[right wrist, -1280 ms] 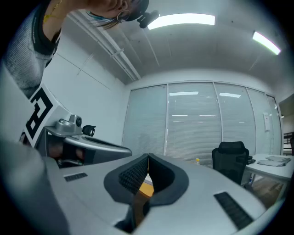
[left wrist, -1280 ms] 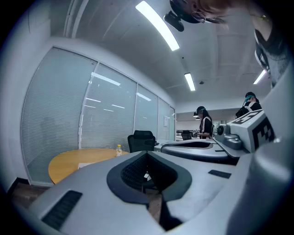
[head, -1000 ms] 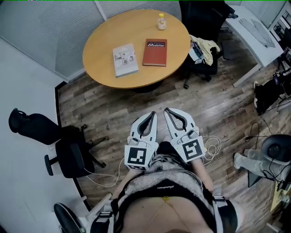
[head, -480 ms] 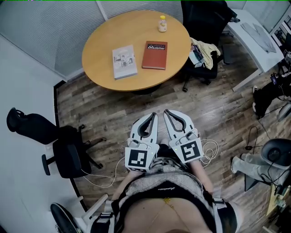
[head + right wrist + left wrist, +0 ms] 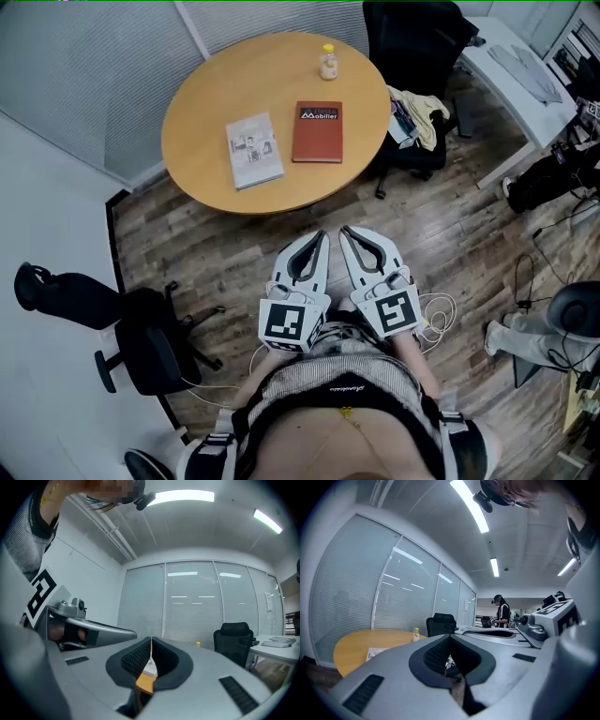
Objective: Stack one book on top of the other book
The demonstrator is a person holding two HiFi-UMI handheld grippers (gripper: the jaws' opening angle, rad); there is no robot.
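Books, two, neither yet stacked.

1. Grey book (image 5: 254, 150): lies flat on the round wooden table (image 5: 202, 89), left of its partner, turned a little askew.
2. Red book (image 5: 317, 131): flat, cover up, just beside the grey one with a strip of bare wood between them.
3. Small bottle (image 5: 328, 62): upright near the table's far edge, beyond the red book.
4. My left gripper (image 5: 318, 236): held in front of my waist, jaws pressed together with nothing between them, tips aimed at the table.
5. My right gripper (image 5: 346, 232): just beside the left, likewise pressed together and empty.

Progress: I judge none of the task done. Both books are untouched and well apart from my tools. Left to do: reach the table, part the jaws, lift one book and lay it squarely on the other.

Change since the earlier frames: the table and books sit lower in the head view and nearer my grippers, so I have closed in on them. The books keep the same side-by-side arrangement, and my grippers keep the same closed, paired posture.
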